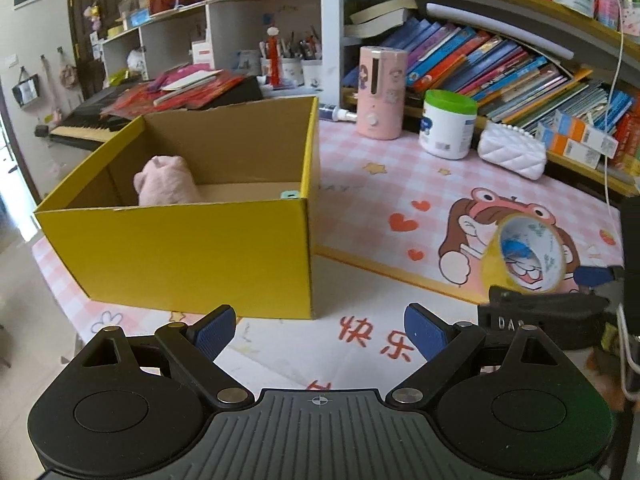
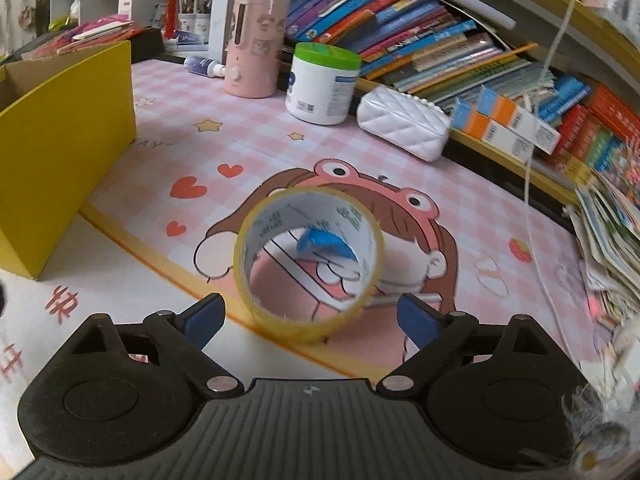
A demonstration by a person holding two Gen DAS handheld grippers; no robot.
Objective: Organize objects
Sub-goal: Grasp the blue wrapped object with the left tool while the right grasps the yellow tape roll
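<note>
Left wrist: left hand-held gripper point(image 1: 319, 332) spread wide, empty, low centre; yellow box point(image 1: 180, 248) centre-left already holds a pink plush point(image 1: 166, 182) | Right wrist: right hand-held gripper point(image 2: 311, 316) wide, tape roll point(image 2: 310, 266) upright on the surface point(image 2: 240, 140) between its fingers (ungripped), centre frame | Progress: tape, jar point(image 2: 322, 84) apparently still unboxed.

Child's study room: bookshelves point(image 1: 500, 60), keyboard piano point(image 1: 84, 124)

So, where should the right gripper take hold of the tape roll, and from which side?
Probably across the outer band of the tape roll, coming straight forward with the right gripper. The roll stands on edge, its hole facing the camera, between the open fingers.
</note>
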